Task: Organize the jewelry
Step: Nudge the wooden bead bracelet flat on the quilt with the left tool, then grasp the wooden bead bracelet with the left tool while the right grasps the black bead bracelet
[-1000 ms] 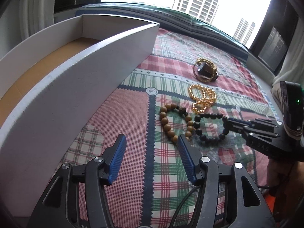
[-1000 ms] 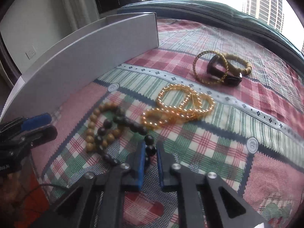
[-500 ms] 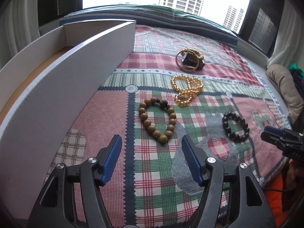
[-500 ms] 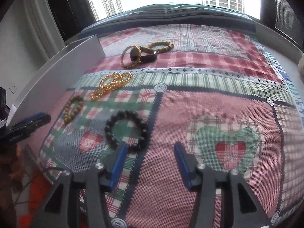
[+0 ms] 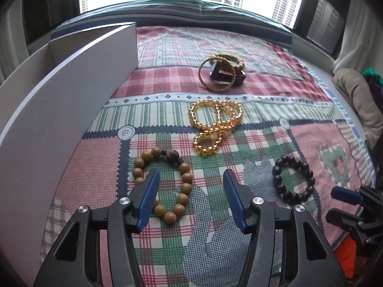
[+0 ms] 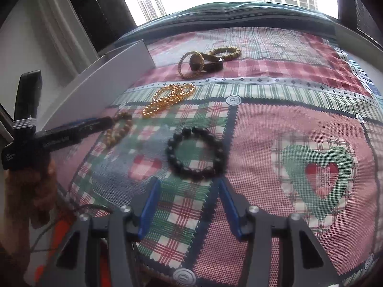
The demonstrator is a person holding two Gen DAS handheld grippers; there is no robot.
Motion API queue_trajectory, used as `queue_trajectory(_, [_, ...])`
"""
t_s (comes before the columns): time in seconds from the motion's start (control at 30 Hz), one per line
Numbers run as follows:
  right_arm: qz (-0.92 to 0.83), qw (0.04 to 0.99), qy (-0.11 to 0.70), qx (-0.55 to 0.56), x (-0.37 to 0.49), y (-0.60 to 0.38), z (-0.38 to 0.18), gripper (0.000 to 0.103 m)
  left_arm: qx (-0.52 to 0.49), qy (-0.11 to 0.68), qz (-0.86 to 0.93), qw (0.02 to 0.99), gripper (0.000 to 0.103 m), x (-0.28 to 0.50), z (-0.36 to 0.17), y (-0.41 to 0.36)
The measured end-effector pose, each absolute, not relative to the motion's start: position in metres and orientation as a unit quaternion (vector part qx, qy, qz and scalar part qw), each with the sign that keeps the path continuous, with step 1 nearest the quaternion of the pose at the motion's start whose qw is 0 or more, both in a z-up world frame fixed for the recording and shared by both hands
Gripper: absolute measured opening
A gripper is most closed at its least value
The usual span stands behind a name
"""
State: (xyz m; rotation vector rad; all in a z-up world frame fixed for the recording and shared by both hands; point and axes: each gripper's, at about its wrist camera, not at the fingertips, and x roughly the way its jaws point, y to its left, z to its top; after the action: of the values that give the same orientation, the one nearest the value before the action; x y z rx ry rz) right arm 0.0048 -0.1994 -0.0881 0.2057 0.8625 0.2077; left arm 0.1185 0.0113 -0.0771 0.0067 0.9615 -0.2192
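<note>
Patchwork bedspread point(image 5: 167, 91) in red, green and white checks covered the bed, window and tower blocks beyond the far edge. Left gripper point(image 5: 190, 184), black frame with blue ribbed pads, hung over the tan wooden bead bracelet point(image 5: 165, 181); jaws were closing, the bracelet's right-hand side lay between them, pads not seen pressing on any bead. From the right wrist view the same gripper point(image 6: 105, 120) reached in from the left, its tip over the tan beads point(image 6: 118, 129), held by a hand point(image 6: 28, 186) at the near left. Right gripper point(image 6: 188, 191) stood parted, nothing between the pads; the black round-bead bracelet point(image 6: 196, 153) lay flat on the cloth just beyond its fingertips, free of them. In the left wrist view that black bracelet point(image 5: 293, 178) sat to the right of the tan one, well apart, with the right gripper point(image 5: 344, 195) at the near right edge, close to it. Farther off, a tangle of golden-yellow clear bead strands point(image 5: 215, 125) lay on the cloth between the near bracelets and a far cluster: a twisted gold bangle point(image 5: 216, 77) leaning against a dark watch-like piece point(image 5: 225, 74), with a tan beaded ring point(image 6: 226, 51) behind. A white open box with tall cardboard walls point(image 5: 71, 100) stood along the left, its near wall beside the tan bracelet; contents could not be seen.
</note>
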Motion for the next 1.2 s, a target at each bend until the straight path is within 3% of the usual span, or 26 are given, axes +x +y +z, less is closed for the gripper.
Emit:
queue_trajectory(0.03, [0.101, 0.899, 0.414, 0.101, 0.004, -0.200, -0.087, 0.052, 0.015, 0.466, -0.097, 0.879, 0.051, 0.122, -0.083, 0.006])
queue_trajectory(0.13, [0.101, 0.901, 0.409, 0.103, 0.000, -0.203, -0.084, 0.052, 0.028, 0.485, -0.107, 0.867, 0.030, 0.120, -0.097, -0.002])
queue_trajectory(0.23, [0.097, 0.902, 0.407, 0.105, -0.004, -0.208, -0.083, 0.052, 0.058, 0.478, -0.124, 0.868, 0.027, 0.099, -0.097, -0.003])
queue_trajectory(0.43, [0.091, 0.906, 0.403, 0.097, -0.008, -0.215, -0.081, 0.052, 0.028, 0.511, -0.133, 0.849, 0.028, 0.063, -0.089, 0.041])
queue_trajectory(0.6, [0.101, 0.907, 0.397, 0.097, -0.004, -0.210, -0.077, 0.052, -0.007, 0.488, -0.152, 0.860, 0.049, 0.057, -0.071, 0.047])
queue_trajectory(1.07, [0.177, 0.885, 0.430, 0.018, 0.045, -0.175, -0.093, 0.052, 0.042, 0.488, -0.130, 0.862, 0.042, 0.080, -0.096, 0.005])
queue_trajectory(1.1, [0.184, 0.882, 0.433, 0.005, 0.050, -0.169, -0.097, 0.052, 0.040, 0.489, -0.128, 0.862, 0.040, 0.080, -0.096, 0.006])
queue_trajectory(1.17, [0.183, 0.874, 0.449, -0.031, 0.061, -0.156, -0.107, 0.052, 0.036, 0.490, -0.117, 0.863, 0.013, 0.081, -0.095, 0.010])
queue_trajectory(1.2, [0.180, 0.870, 0.456, -0.047, 0.063, -0.152, -0.111, 0.051, 0.026, 0.493, -0.121, 0.861, 0.012, 0.081, -0.095, 0.013])
